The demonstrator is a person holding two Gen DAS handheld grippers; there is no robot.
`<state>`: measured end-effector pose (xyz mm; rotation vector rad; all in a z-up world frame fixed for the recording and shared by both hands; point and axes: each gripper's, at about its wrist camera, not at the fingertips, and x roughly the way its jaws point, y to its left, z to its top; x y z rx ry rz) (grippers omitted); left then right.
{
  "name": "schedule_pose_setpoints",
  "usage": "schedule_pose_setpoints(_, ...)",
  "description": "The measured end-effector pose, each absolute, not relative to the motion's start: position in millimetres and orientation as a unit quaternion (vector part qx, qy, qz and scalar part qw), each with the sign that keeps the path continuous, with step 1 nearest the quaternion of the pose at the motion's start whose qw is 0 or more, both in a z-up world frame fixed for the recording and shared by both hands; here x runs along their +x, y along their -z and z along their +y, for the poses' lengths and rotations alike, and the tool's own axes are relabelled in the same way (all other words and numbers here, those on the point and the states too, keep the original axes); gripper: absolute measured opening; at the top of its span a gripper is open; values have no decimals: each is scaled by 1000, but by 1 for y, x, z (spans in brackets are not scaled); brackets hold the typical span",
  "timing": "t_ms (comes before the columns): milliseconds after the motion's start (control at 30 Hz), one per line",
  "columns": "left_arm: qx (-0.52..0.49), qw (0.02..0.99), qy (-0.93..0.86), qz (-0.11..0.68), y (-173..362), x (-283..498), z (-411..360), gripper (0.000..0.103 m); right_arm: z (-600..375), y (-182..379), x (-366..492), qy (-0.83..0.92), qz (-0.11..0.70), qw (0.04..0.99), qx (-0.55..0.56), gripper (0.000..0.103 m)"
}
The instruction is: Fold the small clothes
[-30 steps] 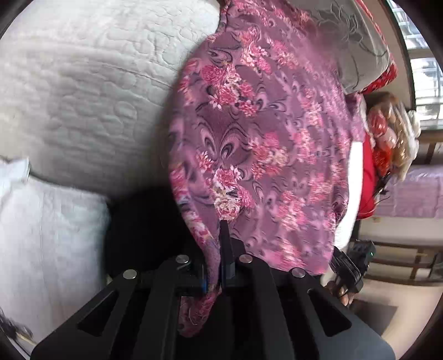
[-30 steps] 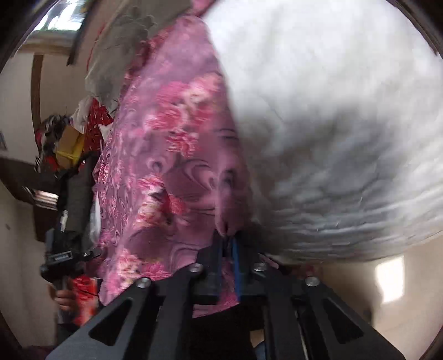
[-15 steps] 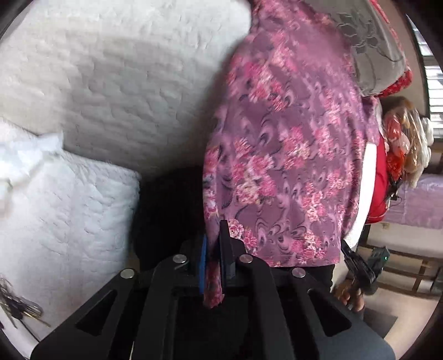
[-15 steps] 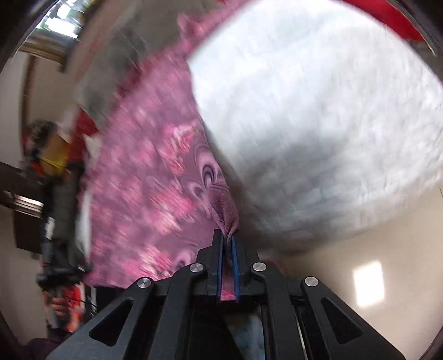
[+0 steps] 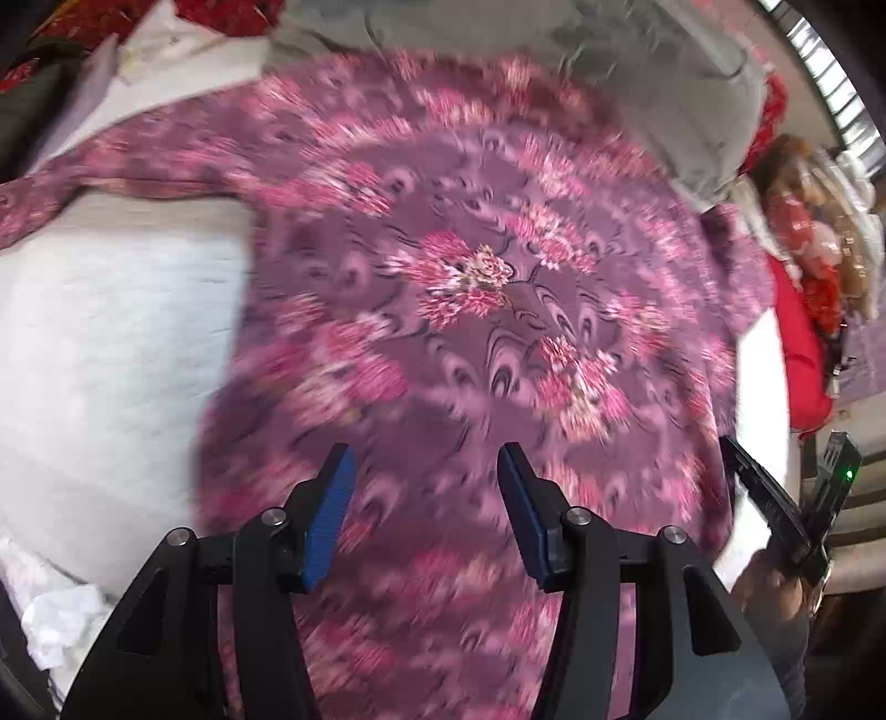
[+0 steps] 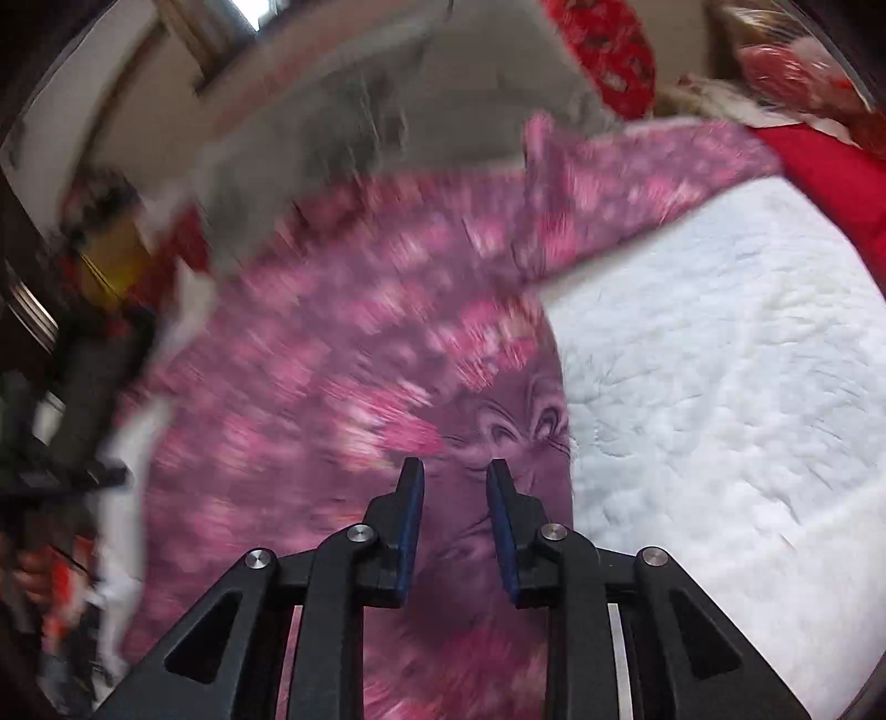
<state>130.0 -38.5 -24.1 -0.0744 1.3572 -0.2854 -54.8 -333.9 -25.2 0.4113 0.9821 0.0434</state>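
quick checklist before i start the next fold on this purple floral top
1. Left tool free of cloth: ok, its jaws stand wide apart with nothing between them.
2. Right tool free of cloth: ok, jaws apart, gap empty.
3. Purple floral top spread on the white quilt: ok, the body lies broadly flat.
4. Sleeve laid out: ok in the right wrist view, it extends sideways onto the quilt; the other sleeve reaches left.
5. Fabric free of wrinkles: cannot tell, both views are motion blurred.
6. Top clear of the grey cloth: not ok, its upper edge meets or overlaps it.
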Motion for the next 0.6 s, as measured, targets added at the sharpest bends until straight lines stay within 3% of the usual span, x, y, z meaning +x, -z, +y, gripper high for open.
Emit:
schedule_pose_setpoints(100,-23,768,122,628,41,143,-53,52,-347,22,-42,-37,460,864,199,20)
schedule_pose_setpoints(167,-22,772,120,624,48,145,-54,52,-395,2,-32,-11,424,872,244,29)
schedule_pose_setpoints(267,-23,783,133,607,49,145,-56,63,-489,-9,-20,70,370,867,327,47)
schedule_pose_setpoints(433,-14,787,144,600,50,144,-61,67,-643,17,2,220,314,799,463,49)
schedule_pose_setpoints(600,-2,796,153,586,38,164,-78,67,-695,54,38,237,283,760,534,55)
